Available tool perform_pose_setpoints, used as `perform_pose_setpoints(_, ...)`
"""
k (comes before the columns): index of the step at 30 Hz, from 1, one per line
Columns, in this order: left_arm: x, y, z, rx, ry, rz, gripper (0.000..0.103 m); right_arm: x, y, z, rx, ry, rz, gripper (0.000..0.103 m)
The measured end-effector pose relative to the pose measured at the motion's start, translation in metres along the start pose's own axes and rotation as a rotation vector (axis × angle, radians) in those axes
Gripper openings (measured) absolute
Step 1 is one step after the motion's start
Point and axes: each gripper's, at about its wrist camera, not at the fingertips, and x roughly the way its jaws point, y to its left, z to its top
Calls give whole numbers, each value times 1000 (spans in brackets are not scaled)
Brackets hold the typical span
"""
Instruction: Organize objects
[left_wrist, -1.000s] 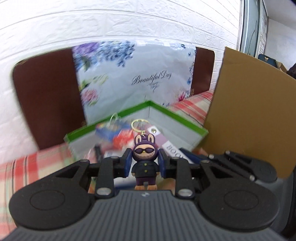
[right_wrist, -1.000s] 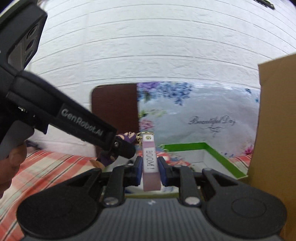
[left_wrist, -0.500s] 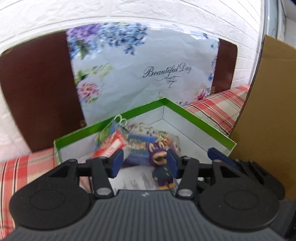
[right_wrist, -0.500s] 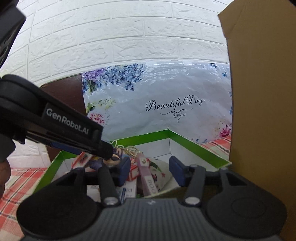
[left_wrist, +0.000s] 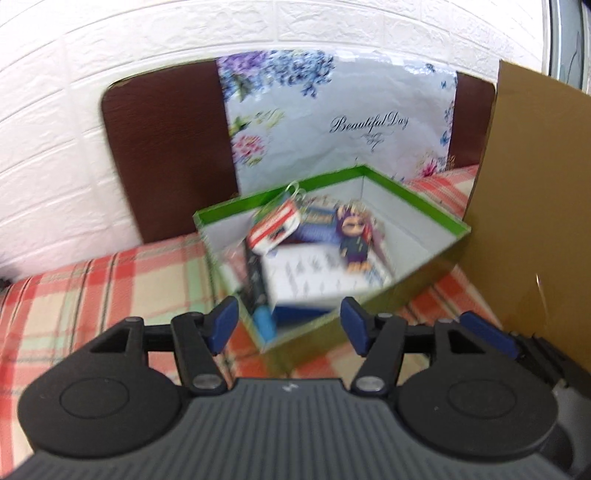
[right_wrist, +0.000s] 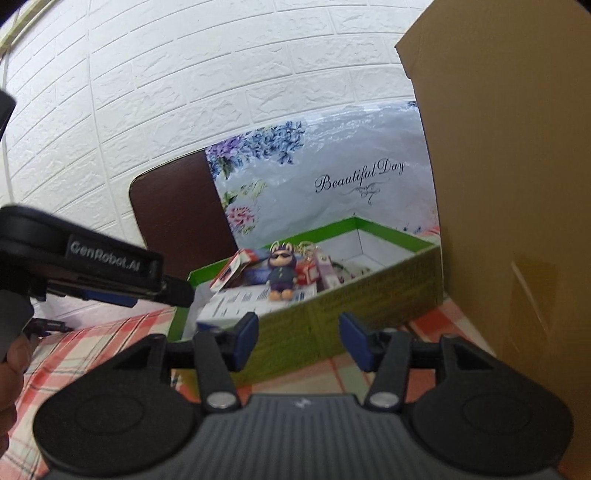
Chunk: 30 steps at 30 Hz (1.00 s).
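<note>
Currently both of my grippers stand wide and empty. The left gripper (left_wrist: 288, 325) hovers short of the green-rimmed box (left_wrist: 432, 206), which sits just ahead of and below its fingertips; the right gripper (right_wrist: 298, 338) is likewise short of the box's near wall, with the left unit visible off to its left.

Task items lie inside the box, ahead of both grippers. The purple bunny figure keychain (right_wrist: 282, 270) stands upright on a white printed carton (right_wrist: 243, 301), with a gold ring at its head. I judge it light, rubbery and slightly compliant; the torso offers the best hold, across its flanks. The ring would swing and slip. Just right of it, the pink strap keychain (right_wrist: 327, 271) leans among the clutter; I judge it thin, flexible and light, best taken on its flat faces near mid-length. A red-and-white card packet (left_wrist: 275, 227) is tilted against the far-left contents; it is likely stiff but easily tipped. The left view is blurred, so finer detail there cannot be confirmed.

Edges and clearance: the box walls are low, so entry from above is open. The plaid tablecloth (left_wrist: 103, 288) to the left of the left gripper is bare and gives free room. To the right of the right gripper, a tall cardboard panel (right_wrist: 517, 206) stands close beside the box and restricts lateral travel. Beyond the box, a floral "Beautiful Day" bag (right_wrist: 351, 173) against the white brick wall (right_wrist: 221, 74) limits forward reach.
</note>
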Motion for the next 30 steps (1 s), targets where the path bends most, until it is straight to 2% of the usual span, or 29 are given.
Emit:
perform_pose_setpoints(4, -20, 7, -23, -28, 22, 27, 71, -25, 4, -8, 12, 27, 17, 52)
perform_pose_setpoints(10, -45, 10, -55, -24, 35, 85, 73, -58, 13, -15, 15, 44, 38, 55)
perform_pose_setpoints(14, -60, 14, -72, -34, 32, 116, 95, -76, 19, -18, 16, 43, 48, 57)
perform_pose_setpoints(18, -70, 19, -87, -42, 45, 140, 103, -89, 25, -21, 7, 44, 63, 59)
perform_pose_setpoints(30, -90, 33, -108, -92, 59, 182, 103, -108, 43, -20, -16, 30, 98, 67)
